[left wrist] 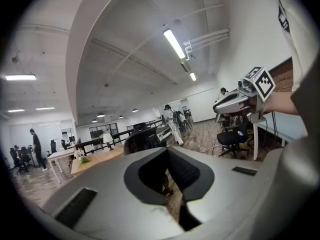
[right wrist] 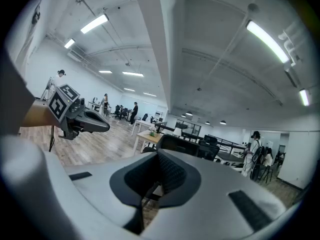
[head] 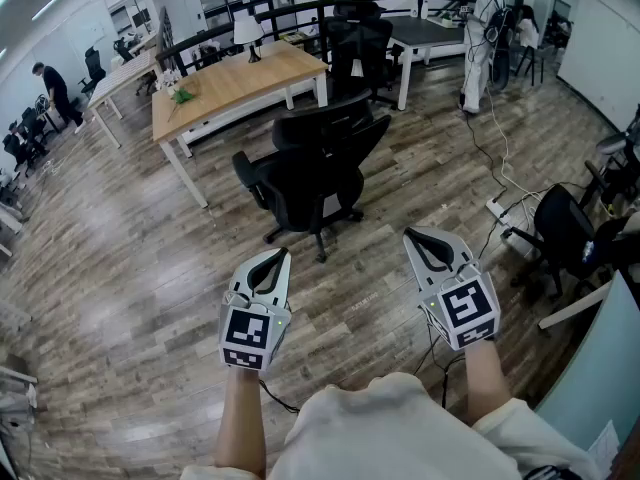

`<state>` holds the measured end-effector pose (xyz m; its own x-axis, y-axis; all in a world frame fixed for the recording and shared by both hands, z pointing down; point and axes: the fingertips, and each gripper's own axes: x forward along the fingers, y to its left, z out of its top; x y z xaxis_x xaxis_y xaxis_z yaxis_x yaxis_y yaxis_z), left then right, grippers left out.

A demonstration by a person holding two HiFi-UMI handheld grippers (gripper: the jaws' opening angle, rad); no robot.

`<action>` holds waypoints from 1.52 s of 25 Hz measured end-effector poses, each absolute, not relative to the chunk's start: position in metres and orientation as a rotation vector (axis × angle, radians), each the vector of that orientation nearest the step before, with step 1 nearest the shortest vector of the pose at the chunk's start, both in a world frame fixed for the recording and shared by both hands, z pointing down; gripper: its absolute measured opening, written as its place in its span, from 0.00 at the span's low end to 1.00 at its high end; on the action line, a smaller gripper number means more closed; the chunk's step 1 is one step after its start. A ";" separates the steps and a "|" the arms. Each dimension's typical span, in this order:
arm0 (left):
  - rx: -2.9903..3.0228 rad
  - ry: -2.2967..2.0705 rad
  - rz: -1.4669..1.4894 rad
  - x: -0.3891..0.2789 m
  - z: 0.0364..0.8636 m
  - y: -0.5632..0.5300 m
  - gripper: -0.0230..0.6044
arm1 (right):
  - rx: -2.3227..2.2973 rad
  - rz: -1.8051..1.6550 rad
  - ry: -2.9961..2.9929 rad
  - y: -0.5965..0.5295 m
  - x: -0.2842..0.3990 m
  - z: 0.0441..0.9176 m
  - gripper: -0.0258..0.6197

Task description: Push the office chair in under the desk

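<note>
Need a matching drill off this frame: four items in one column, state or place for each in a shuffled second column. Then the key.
Column A
1. office chair
2. desk
3. lamp
4. left gripper

Column B
a. stands on the desk top
b. shut, nothing between the jaws
c. black, pulled out, not under the desk
d. wooden top, white legs

Pairs: 1-c, 2-d, 3-a, 4-b

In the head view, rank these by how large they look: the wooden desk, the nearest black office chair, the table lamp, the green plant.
1. Wooden desk and office chair: roughly alike. The chair is nearer, so these two are left unranked.
2. Table lamp.
3. Green plant, smallest.
</note>
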<state>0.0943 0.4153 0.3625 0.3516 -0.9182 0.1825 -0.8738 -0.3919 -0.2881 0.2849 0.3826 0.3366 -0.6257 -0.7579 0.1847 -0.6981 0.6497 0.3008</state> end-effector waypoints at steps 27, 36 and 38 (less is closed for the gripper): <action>-2.436 1.703 -0.467 0.112 0.363 0.415 0.05 | 1.151 -0.240 -2.661 0.374 0.305 0.339 0.08; -2.393 1.776 -0.496 0.140 0.371 0.412 0.05 | 1.091 -0.216 -2.651 0.361 0.341 0.352 0.08; -2.386 1.799 -0.501 0.141 0.373 0.408 0.05 | 1.075 -0.215 -2.659 0.356 0.345 0.355 0.08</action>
<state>0.1406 0.4083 0.3730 0.2427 -0.9506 0.1936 -0.9138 -0.2910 -0.2833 0.3452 0.3564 0.3546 -0.6905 -0.6986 0.1875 -0.6595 0.7145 0.2335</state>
